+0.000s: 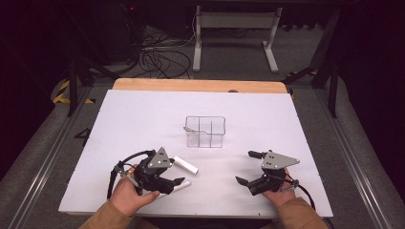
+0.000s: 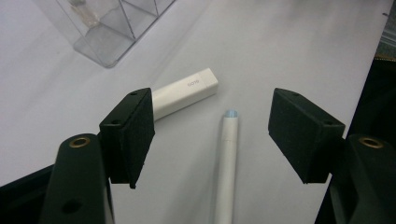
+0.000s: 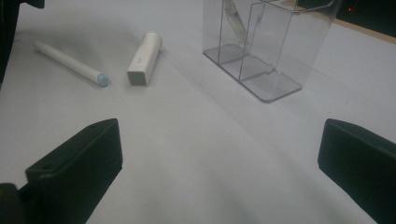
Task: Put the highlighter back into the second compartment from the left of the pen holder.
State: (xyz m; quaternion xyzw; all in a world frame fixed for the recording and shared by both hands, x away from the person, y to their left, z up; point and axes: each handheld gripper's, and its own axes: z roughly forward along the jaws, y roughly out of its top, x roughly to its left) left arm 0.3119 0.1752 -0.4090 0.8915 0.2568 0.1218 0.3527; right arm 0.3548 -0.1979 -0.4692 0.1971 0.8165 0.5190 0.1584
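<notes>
Looking down, we are seeing one white pen between the left gripper's wide-open, empty jaws, one white cap upper left, one clear organizer centre frame, nothing blocking; the right gripper is gaping empty.

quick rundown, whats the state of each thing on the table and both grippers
left gripper: jaws open, held over the pen, nothing gripped
right gripper: jaws open wide, nothing between them
pen: uncapped, lying flat on the table, blue tip bare
cap: off the pen, lying on its side beside it
clear organizer: upright, with dividers inside
</notes>
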